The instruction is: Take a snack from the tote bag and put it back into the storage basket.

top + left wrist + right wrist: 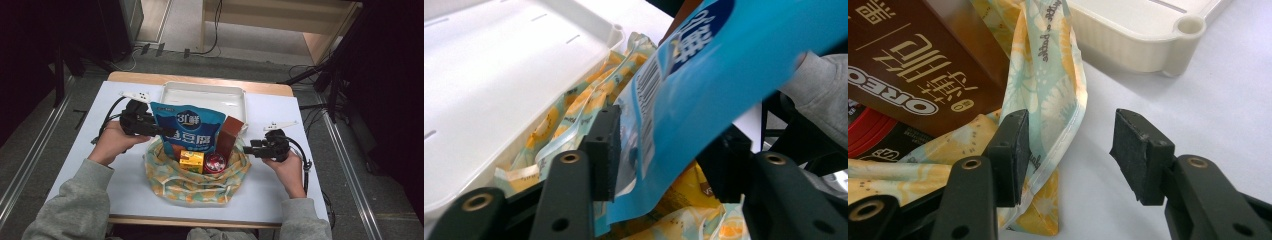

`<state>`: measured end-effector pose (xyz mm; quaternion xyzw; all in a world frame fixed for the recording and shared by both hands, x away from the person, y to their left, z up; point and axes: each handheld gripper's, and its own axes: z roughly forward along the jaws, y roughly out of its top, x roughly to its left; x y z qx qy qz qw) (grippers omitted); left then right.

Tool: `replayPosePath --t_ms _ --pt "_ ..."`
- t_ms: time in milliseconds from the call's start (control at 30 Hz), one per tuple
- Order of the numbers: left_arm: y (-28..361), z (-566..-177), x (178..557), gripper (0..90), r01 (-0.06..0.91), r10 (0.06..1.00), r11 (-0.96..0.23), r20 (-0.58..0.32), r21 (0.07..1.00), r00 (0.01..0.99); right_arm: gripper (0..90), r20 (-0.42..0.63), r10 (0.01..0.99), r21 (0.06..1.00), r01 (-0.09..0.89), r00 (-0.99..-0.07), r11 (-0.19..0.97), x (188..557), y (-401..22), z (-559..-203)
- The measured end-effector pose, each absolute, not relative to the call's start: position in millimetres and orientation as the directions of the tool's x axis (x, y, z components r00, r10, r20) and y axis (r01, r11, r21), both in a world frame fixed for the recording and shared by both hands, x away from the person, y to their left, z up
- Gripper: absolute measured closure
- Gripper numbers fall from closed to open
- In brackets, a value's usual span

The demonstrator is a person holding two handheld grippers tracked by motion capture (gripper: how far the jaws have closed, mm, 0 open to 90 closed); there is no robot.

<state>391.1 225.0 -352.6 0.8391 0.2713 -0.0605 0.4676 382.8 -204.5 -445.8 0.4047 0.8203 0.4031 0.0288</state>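
A blue snack bag (190, 127) stands upright in a yellow-green patterned cloth bag (195, 187), beside a brown Oreo box (229, 135), a small yellow box (191, 161) and a red round tin (215, 162). My left gripper (161, 132) is at the snack bag's left edge. In the left gripper view the snack bag (724, 65) slants through the wide gap between the jaws of the left gripper (664, 150), and the pads do not squeeze it. My right gripper (246, 148) is open at the cloth bag's right rim. That rim (1048, 75) hangs between the jaws of the right gripper (1068, 150), against the left pad (1013, 150).
A white plastic tray (205, 92) lies just behind the cloth bag. Everything sits on a white-covered table (280, 185), with bare cover to the left and right of the bag. Beyond the table's edges are metal rails, cables and dark stands on the floor.
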Motion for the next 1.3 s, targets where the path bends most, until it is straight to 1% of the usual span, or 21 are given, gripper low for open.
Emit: replayPosePath --t_ms 333,567,667,800,1033,1167,1300 --pt "228 -351 390 76.1 0.493 0.396 -0.419 -0.335 0.763 0.855 50.2 0.282 0.685 0.684 0.642 -0.671 0.347 383 -205 -446" --pt "229 -353 393 82.9 0.518 0.388 -0.413 -0.369 0.749 0.844 50.4 0.279 0.684 0.684 0.639 -0.674 0.351 383 -205 -446" --pt "229 -353 393 84.6 0.531 0.392 -0.407 -0.383 0.743 0.837 50.6 0.278 0.683 0.684 0.638 -0.676 0.353 383 -206 -447" --pt "228 -352 392 88.7 0.531 0.414 -0.403 -0.369 0.745 0.832 51.3 0.279 0.682 0.685 0.638 -0.676 0.353 383 -206 -447" --pt "226 -347 394 90.0 0.555 0.425 -0.381 -0.393 0.740 0.816 51.9 0.279 0.677 0.689 0.633 -0.681 0.353 382 -206 -446" --pt "219 -340 394 90.0 0.550 0.428 -0.383 -0.385 0.742 0.818 52.0 0.281 0.677 0.693 0.632 -0.680 0.347 383 -206 -446" --pt "216 -337 399 90.0 0.575 0.405 -0.353 -0.433 0.738 0.805 52.1 0.275 0.670 0.697 0.623 -0.690 0.355 383 -204 -445"
